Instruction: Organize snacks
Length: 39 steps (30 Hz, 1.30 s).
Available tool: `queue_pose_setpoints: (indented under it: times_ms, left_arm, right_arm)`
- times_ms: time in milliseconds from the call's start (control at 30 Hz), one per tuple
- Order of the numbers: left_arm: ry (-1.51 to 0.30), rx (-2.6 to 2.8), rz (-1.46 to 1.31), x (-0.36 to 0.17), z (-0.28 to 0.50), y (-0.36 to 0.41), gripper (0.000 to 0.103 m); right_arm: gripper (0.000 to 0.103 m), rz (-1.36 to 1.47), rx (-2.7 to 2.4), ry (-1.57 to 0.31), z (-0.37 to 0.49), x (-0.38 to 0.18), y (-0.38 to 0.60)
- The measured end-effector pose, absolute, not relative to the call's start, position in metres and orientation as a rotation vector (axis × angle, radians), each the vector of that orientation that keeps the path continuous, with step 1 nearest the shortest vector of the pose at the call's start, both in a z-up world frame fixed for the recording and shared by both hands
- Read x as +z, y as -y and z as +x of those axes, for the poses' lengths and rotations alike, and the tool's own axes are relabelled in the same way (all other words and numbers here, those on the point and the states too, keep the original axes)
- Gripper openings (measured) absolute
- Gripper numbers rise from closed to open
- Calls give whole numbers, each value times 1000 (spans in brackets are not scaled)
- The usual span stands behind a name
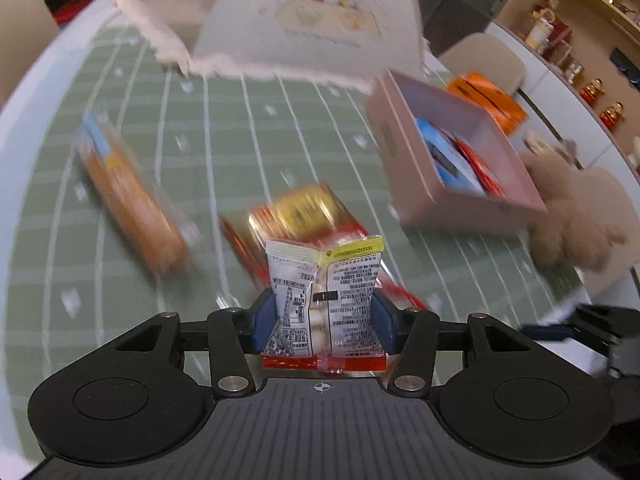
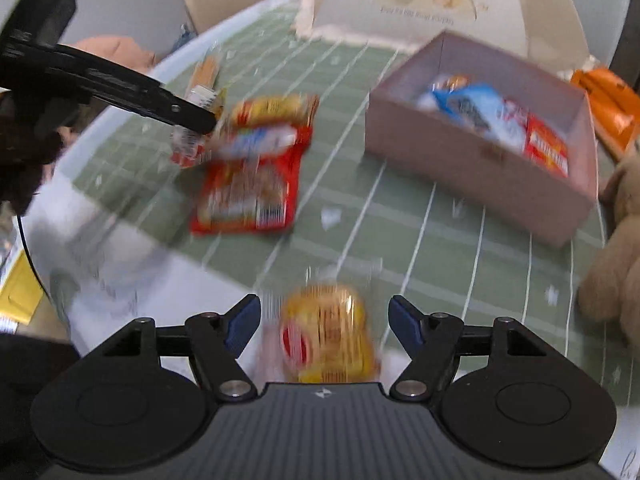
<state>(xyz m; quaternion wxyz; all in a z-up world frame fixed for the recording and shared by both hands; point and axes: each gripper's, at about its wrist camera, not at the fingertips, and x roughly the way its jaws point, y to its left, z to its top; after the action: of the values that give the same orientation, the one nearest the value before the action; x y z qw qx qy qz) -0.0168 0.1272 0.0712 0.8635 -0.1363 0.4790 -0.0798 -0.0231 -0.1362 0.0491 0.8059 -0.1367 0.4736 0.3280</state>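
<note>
My left gripper (image 1: 323, 306) is shut on a small clear snack packet (image 1: 324, 280) with black print and a red bottom seal; both blue pads press its sides. The right wrist view shows the same packet (image 2: 188, 144) hanging at the upper left under a black finger (image 2: 160, 100). My right gripper (image 2: 325, 308) is open. A blurred yellow snack packet (image 2: 328, 336) lies between its fingers with a gap on each side. On the green cloth lie a red-and-yellow snack bag (image 2: 252, 176) (image 1: 304, 208) and an orange biscuit roll (image 1: 128, 196). A pink box (image 2: 480, 168) (image 1: 452, 204) holds several snacks.
A dome food cover (image 1: 304, 20) (image 2: 440, 0) with a cartoon print stands behind the box. An orange carton (image 2: 604, 108) (image 1: 488, 100) and a brown teddy bear (image 2: 616, 260) (image 1: 568, 208) sit to the right. The table's white rim runs along the near left.
</note>
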Motion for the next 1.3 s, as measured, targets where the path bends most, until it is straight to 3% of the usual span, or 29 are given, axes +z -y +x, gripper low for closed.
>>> queue_pose_setpoints:
  times_ms: [233,400,533,700,933,1167,1300]
  left_arm:
    - [-1066,-175,-253,60,-55,-95,55]
    - [-1072,-93,-280,57,-70,-108,55]
    - [-1045,5,-323,62,-80,-130,55]
    - [-1016,95,-376,68,-96,-159,55]
    - [-980,192,-480,63,-119,-190,55]
    - [-986,246,-570,48,-132,-212,55]
    - [-987,245,-570,50,-130,-213,55]
  right_arm:
    - [71,-462,550,-908,-37,44,154]
    - [71,-264,549,-910,-15,65,162]
    - [72,-217,685,-809,-12,83,119]
    - [71,-436,913,-662,-21,83,27]
    - [70,-589,928,-766,20,42,-37]
    - [70,-386,1120,-940,-7,51,-19]
    - [70,-344,1058,-906,-10,56,-20]
